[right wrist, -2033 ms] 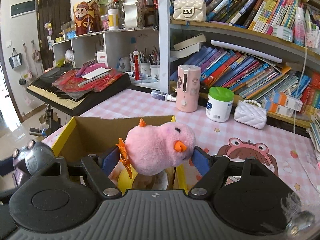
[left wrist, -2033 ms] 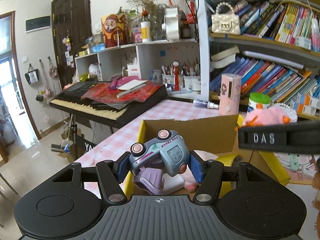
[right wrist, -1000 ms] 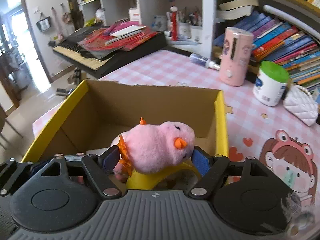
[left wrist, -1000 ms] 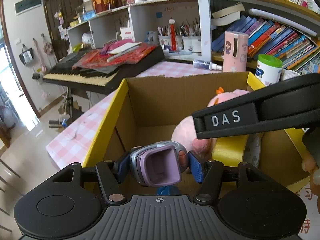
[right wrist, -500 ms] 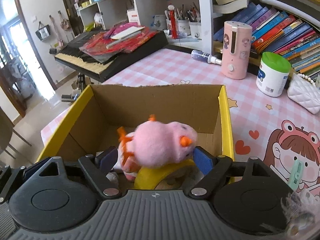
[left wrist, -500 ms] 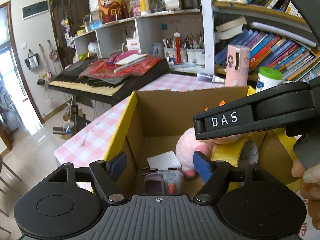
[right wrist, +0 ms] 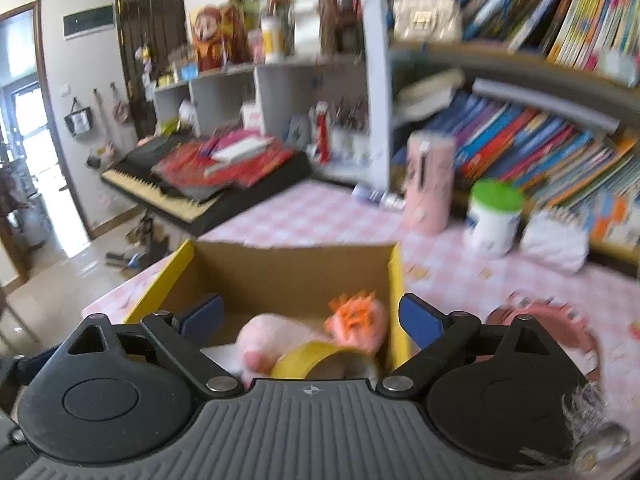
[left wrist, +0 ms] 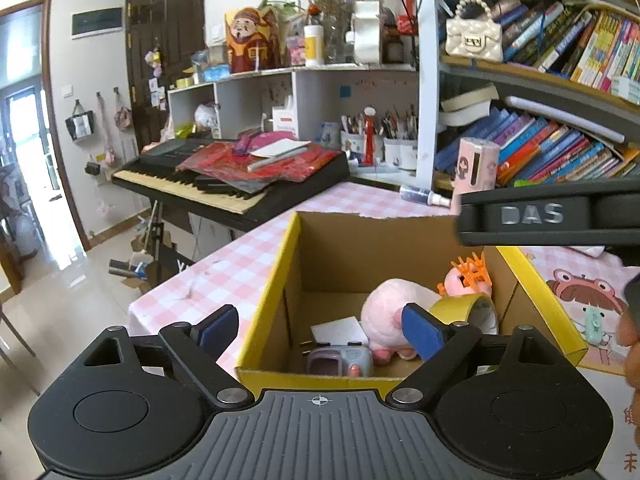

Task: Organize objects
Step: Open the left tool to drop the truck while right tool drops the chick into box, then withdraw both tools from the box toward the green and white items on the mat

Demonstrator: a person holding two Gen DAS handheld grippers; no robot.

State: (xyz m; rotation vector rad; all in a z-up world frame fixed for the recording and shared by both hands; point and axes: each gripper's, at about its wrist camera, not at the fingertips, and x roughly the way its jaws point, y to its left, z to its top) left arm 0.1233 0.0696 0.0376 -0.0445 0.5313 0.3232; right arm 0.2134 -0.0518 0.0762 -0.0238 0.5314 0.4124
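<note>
Left wrist view looks down into the box (left wrist: 280, 280), a cardboard carton with yellow flaps standing on the pink checked table (left wrist: 248, 256). The left gripper (left wrist: 320, 330) hangs above the near wall of the box, its blue pads (left wrist: 216, 326) spread wide with nothing between them – the jaws have just been opening. The toy car (left wrist: 340, 360) lies on the box floor by the near wall, free of the pads. Beside it on the floor sits a white card (left wrist: 340, 330), and to the right of that a pink plush (left wrist: 394, 314) touching a roll of yellow tape (left wrist: 468, 310). A second pink plush, the chick (left wrist: 466, 280) with orange feet, lies behind the tape toward the far right corner of the box. A black bar marked DAS (left wrist: 532, 216), part of the other gripper, crosses the upper right of this view, and a hand (left wrist: 630, 344) shows at the right edge.

Right wrist view is blurred. The right gripper (right wrist: 310, 320) stands over the same box, pads far apart and empty – its jaws too have just been opening. The chick lies below and between them, touching neither, next to the plush and the tape.

Beyond the box on the table stand a pink cylinder (right wrist: 430, 184) and a white jar (right wrist: 494, 216) with a green lid. A keyboard (left wrist: 224, 176) sits past the table's far edge.
</note>
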